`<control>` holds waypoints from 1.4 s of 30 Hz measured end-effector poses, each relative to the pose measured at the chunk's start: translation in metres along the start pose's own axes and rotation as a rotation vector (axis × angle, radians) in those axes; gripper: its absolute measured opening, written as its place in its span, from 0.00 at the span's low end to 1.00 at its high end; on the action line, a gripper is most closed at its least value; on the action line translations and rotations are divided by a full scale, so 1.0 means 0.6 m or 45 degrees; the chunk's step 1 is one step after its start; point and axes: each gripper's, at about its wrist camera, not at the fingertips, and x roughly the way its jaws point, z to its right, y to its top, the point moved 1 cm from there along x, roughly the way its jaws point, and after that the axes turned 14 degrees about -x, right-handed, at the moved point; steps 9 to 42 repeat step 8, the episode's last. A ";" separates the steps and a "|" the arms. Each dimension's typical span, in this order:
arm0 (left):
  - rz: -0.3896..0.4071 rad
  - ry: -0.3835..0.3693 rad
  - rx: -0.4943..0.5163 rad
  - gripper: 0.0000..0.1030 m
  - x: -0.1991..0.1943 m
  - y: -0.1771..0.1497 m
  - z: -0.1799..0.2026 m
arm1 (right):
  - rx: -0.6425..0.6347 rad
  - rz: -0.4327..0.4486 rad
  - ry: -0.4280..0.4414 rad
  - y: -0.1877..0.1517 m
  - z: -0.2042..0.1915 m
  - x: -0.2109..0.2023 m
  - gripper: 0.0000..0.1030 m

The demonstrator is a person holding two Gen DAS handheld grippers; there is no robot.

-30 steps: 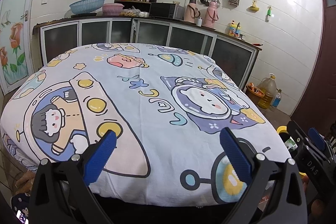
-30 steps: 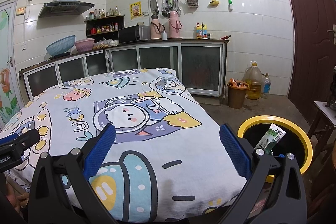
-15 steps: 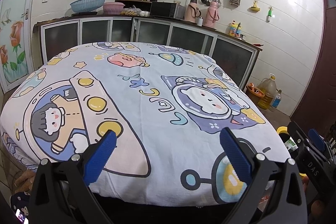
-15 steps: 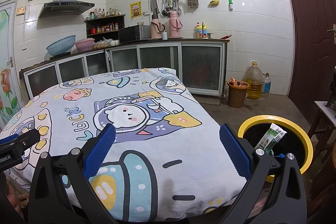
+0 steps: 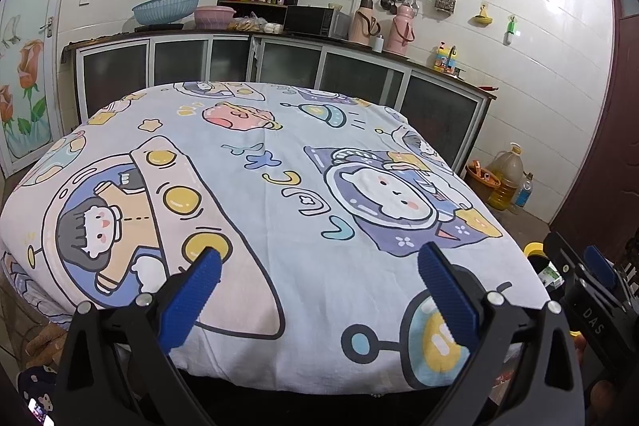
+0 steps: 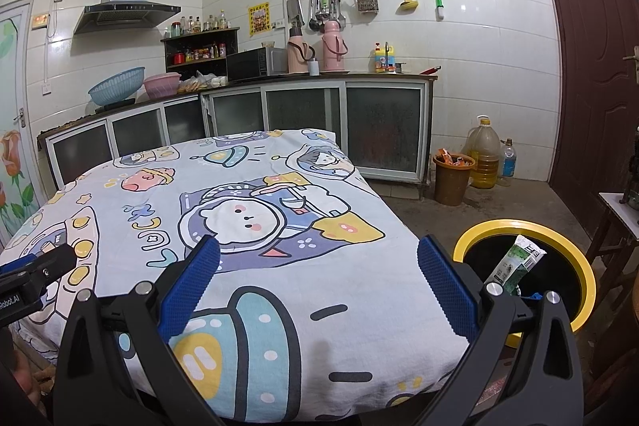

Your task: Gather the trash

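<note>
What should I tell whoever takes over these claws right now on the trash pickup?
Left claw: open, empty, held over the near edge of the cartoon-print tablecloth.
Right claw: open, empty, over the same edge.
Yellow-rimmed bin stands on the floor by the table's right corner; a green-and-white carton sticks out of it.
Done: that carton is binned, and no trash shows on the cloth.
Left: probably nothing on the table; check the floor out of view.

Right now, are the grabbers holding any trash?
No. The left gripper and right gripper both have open jaws with nothing between them. A carton sits in the yellow-rimmed bin.
</note>
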 end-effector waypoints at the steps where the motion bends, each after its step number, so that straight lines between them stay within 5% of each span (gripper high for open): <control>1: 0.001 0.001 -0.001 0.92 -0.001 0.000 0.000 | 0.001 -0.002 0.001 0.000 0.000 0.000 0.92; 42: -0.008 0.004 0.003 0.92 -0.001 0.000 0.002 | 0.000 0.000 0.008 -0.003 0.001 0.001 0.92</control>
